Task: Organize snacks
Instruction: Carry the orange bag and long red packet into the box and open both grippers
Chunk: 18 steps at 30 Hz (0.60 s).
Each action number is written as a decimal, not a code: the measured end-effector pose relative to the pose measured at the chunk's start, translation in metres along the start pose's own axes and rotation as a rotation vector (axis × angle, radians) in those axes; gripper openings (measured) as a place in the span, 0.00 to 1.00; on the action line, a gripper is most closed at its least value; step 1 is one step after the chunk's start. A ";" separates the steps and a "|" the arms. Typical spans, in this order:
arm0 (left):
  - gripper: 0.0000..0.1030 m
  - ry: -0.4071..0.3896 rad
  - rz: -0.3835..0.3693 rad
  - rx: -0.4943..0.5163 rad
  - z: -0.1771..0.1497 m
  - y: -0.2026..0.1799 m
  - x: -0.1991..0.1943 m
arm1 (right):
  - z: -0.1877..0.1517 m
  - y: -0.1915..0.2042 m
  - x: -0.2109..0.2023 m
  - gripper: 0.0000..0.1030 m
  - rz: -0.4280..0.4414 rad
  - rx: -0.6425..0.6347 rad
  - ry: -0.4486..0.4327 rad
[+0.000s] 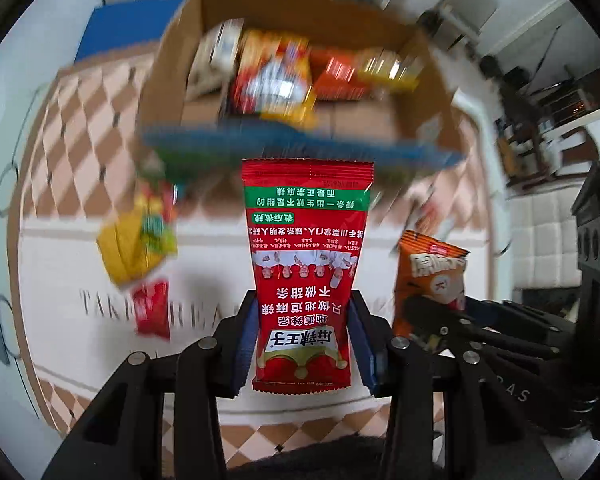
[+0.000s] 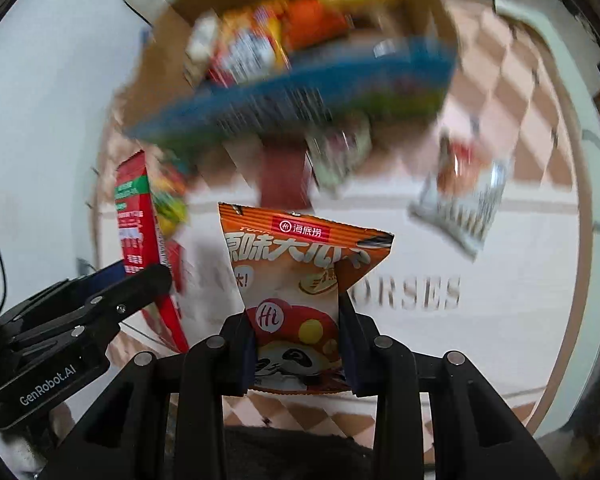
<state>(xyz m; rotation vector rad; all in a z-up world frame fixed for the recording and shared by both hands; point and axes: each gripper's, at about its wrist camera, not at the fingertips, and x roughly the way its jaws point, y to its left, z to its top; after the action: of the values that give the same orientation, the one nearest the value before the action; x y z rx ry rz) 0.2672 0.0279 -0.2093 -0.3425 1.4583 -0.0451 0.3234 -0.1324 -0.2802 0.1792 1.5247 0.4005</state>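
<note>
**Both tools loaded, heading for the box**

Left tool [image 1: 302,344] closed on a red spicy-strip packet [image 1: 306,264], pinched at its lower end, packet standing straight up from the jaws. Right tool [image 2: 298,344] closed on an orange seed packet [image 2: 300,280], same low pinch, top corner folded over.

Judgement: step is carrying both to the cardboard box [image 1: 416,116] at the far edge of the tabletop [image 1: 60,248]. To do it well: lift over the blue front flap [image 1: 300,144], release one at a time, drop into the free floor space at the box's near side rather than on the pile.

Box already holds several packets; background blurred, detail unclear. Loose on the tabletop: yellow packet [image 1: 134,246] and small red packet [image 1: 152,310] toward the left edge, a grey-white packet [image 2: 460,208] toward the right. The tools sit close side by side, so collision is a risk at the box mouth.
</note>
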 end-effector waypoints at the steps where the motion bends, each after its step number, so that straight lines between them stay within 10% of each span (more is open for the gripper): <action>1: 0.39 -0.022 -0.016 0.001 0.013 -0.001 -0.012 | 0.011 0.003 -0.013 0.35 0.016 -0.007 -0.025; 9: 0.39 -0.053 0.011 0.012 0.126 0.003 -0.009 | 0.114 0.026 -0.018 0.35 0.007 -0.017 -0.127; 18: 0.39 0.119 0.075 -0.030 0.206 0.048 0.065 | 0.198 0.031 0.052 0.35 -0.006 0.042 -0.042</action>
<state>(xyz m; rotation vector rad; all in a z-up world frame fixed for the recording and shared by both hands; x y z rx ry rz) 0.4683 0.0991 -0.2694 -0.3139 1.5900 0.0169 0.5153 -0.0587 -0.3075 0.2153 1.4926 0.3582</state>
